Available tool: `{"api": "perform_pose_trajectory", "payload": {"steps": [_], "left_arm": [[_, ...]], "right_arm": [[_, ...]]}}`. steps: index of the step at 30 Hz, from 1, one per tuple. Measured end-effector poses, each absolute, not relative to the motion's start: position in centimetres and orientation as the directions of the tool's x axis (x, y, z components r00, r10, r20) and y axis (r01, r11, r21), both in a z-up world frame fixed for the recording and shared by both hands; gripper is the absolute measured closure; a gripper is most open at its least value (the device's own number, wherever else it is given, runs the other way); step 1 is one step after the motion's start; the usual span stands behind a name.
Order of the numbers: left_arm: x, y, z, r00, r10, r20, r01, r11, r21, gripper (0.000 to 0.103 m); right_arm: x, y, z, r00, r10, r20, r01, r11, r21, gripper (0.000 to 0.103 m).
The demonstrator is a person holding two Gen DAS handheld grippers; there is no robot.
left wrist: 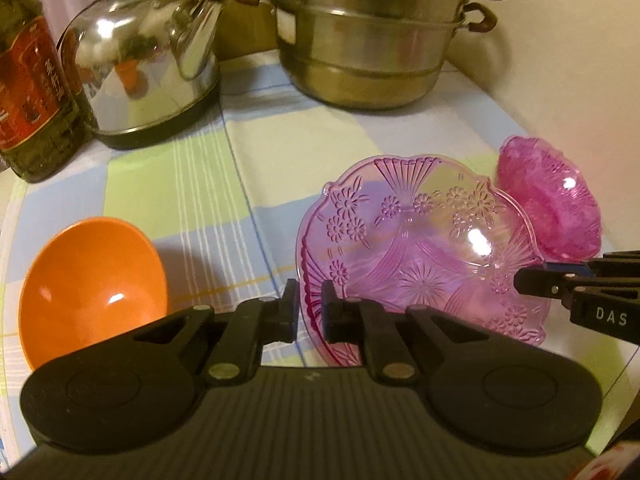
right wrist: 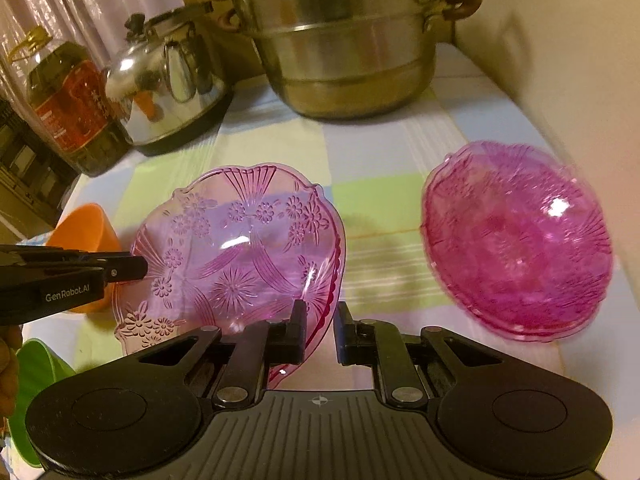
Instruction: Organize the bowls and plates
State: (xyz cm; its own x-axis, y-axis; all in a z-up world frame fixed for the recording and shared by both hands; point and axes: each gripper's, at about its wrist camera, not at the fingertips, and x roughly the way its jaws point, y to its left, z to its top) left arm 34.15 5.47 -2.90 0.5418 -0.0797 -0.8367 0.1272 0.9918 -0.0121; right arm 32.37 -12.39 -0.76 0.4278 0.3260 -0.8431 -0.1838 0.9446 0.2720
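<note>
Gripping a pink plate (left wrist: 420,248) at opposite rims.
It is pinched, tilted, between the nearly closed left gripper (left wrist: 310,312) and right gripper (right wrist: 320,332), beside stacked plates (right wrist: 520,236).

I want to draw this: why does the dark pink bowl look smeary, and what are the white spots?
Right wrist view: the dark pink bowl is blurred, with a white glare spot. Left wrist view: it is blurred too; glare spots sit on the pale pink plate and the orange bowl. Both views bend at the edges.
</note>
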Motion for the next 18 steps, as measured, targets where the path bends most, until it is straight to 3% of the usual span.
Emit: {"api": "perform_pose_trajectory", "payload": {"steps": [18], "left_arm": [[35.3,-3.5,0.5,0.57,-0.17,-0.804,0.231,0.972,-0.042,0.094]], "right_arm": [[31.7,-20.6,3.5,0.503,0.253,-0.827,-0.096,0.967,0.237,0.089]]}}
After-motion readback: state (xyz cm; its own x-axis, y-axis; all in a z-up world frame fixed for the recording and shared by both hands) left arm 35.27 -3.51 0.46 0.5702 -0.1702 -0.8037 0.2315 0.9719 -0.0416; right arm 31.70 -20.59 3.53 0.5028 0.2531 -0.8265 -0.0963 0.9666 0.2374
